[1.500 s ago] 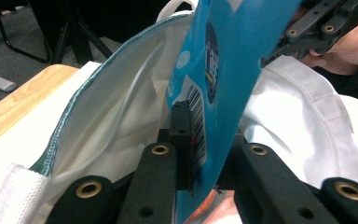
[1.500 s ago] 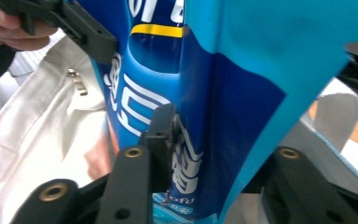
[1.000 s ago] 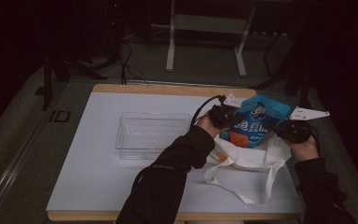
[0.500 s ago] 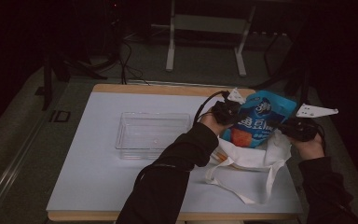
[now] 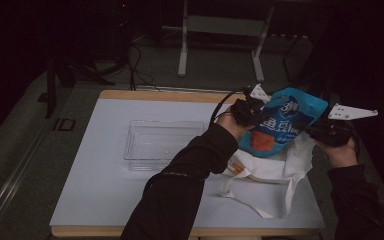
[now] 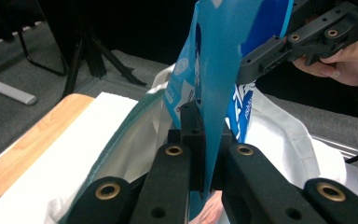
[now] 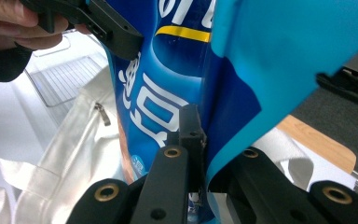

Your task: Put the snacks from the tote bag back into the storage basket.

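Blue foil snack bag (image 5: 280, 125) hangs above the white cloth tote (image 5: 275, 165) near the table's (image 5: 105, 200) right edge, pinched at opposite side edges. Left gripper (image 5: 245, 111) clamps one edge; in the left gripper view the foil (image 6: 214, 93) hides its pad contact. Right gripper (image 5: 325, 132) clamps the other edge (image 7: 242, 93). Bag bottom is hidden behind the left forearm. Clear plastic tray (image 5: 162, 145) sits mid-table, faint in the dim light.

Dim high view, dark surroundings, soft focus
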Available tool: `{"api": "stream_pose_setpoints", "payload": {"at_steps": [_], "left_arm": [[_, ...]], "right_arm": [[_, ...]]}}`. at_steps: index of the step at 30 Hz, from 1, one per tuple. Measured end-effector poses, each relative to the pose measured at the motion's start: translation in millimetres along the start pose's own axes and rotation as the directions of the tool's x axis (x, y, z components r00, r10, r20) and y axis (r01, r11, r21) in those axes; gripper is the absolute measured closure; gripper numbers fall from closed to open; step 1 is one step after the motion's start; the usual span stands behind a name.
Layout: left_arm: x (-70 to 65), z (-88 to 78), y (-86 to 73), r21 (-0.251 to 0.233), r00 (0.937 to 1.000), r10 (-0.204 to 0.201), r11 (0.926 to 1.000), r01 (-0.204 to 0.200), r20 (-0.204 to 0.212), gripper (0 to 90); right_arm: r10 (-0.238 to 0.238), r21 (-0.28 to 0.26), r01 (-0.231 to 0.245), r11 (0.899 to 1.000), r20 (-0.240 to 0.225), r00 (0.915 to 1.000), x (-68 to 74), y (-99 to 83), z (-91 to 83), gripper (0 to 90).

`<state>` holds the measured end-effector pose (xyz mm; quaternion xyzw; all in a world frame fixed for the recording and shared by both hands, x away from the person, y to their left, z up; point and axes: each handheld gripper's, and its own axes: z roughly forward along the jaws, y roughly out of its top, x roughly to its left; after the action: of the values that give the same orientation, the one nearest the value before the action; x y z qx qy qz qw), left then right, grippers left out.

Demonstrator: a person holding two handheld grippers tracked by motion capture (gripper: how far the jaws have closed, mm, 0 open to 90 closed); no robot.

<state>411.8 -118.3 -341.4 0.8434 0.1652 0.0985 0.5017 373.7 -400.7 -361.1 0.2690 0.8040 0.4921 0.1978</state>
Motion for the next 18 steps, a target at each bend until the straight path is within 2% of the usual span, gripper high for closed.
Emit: {"api": "stream_pose_setpoints", "payload": {"at_steps": [9, 18], "left_arm": [[-0.2, -24.9, 12.0, -0.025, 0.9997, 0.020, 0.9995, -0.020, 0.012, 90.0], [3.0, -53.9, 18.5, -0.044, 0.9997, 0.022, 0.9988, -0.021, 0.012, 90.0]], "right_arm": [[-0.040, -0.014, 0.040, 0.999, -0.014, 0.9991, 9.4, 24.3, -7.5, 88.6], [-0.064, -0.037, 0.063, 0.997, -0.043, 0.9970, 19.2, 47.2, -4.7, 88.6]]}}
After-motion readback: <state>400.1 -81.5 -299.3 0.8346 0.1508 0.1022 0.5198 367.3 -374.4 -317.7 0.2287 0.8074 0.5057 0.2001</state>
